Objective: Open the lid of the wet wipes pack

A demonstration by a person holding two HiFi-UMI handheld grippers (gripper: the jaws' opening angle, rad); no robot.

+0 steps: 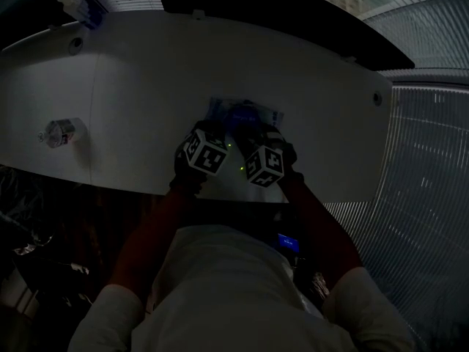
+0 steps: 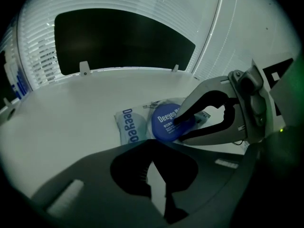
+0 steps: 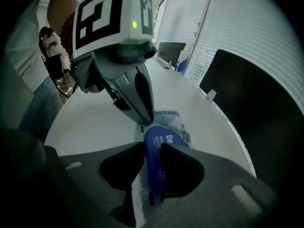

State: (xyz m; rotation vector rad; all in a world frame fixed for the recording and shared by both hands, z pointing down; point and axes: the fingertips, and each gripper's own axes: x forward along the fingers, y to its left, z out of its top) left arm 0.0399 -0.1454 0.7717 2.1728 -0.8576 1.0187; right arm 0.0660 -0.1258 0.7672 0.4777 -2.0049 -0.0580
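The right tool (image 3: 152,151) was clamped on the edge of the round blue lid (image 2: 166,121) of the wet wipes pack (image 2: 127,127). The left tool (image 3: 144,114) was closed, its tips resting on the pack just at 9 o'clock of the lid. The pack lay flat near the 6 o'clock edge of the tabletop (image 1: 146,86). Open surface extended toward 9, 12 and 3 o'clock. A dark panel (image 1: 278,13) stood along the 12 o'clock edge.

Count: one pack, one lid, two tools, and one clear bottle (image 1: 57,132) well apart at 9 o'clock. The pack's contents could not be seen.
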